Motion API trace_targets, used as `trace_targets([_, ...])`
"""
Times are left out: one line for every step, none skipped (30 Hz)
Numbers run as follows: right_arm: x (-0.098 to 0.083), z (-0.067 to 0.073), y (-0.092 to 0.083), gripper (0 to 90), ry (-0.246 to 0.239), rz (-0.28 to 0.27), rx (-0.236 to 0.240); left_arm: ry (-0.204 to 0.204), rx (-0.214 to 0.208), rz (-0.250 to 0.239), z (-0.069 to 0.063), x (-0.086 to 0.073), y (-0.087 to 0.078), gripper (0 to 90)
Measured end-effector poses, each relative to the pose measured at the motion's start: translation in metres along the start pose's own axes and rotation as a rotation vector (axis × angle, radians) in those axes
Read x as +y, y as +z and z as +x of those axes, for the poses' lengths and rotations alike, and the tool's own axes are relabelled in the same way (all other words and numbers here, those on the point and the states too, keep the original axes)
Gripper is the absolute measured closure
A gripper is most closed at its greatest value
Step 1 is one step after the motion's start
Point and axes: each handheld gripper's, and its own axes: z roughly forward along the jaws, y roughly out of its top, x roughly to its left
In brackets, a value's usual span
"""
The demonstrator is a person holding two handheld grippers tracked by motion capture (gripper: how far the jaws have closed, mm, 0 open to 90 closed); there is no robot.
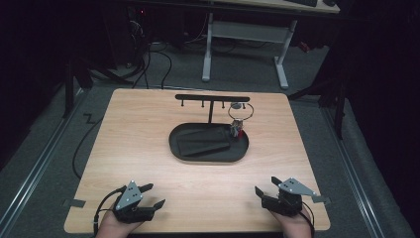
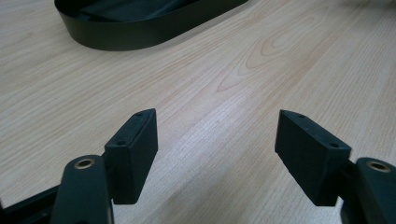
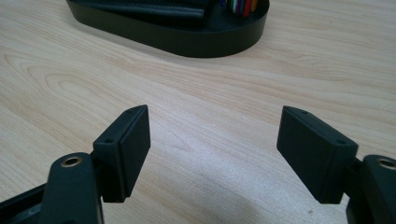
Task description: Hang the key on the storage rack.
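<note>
Dark room around a pale wood-grain table (image 1: 148, 148). From the high view, a black oval tray (image 1: 209, 153) sits mid-table with a dark folded pouch (image 1: 204, 144) in it; left gripper (image 1: 150, 195) and right gripper (image 1: 264, 187) rest well short of the tray, both gaping, nothing held. Left gripper view: smooth tray wall (image 2: 140, 35) beyond wide jaws. Right gripper view: the pouch (image 3: 154, 11) looks textured, soft and light, probably best pinched at its rolled edge.

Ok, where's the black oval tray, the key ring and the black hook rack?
Black oval tray (image 1: 173, 144): high view, left rim.
Round metal key ring (image 1: 241, 111): high view, the ring's wire.
Black T-shaped hook rack (image 1: 212, 98): high view, top bar.
</note>
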Motion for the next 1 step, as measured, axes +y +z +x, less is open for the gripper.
trace_targets([-0.0006,-0.0006,0.0008,25.6,0.005,0.001,0.004,0.0,0.0,0.0,0.0,0.0,0.0,31.2])
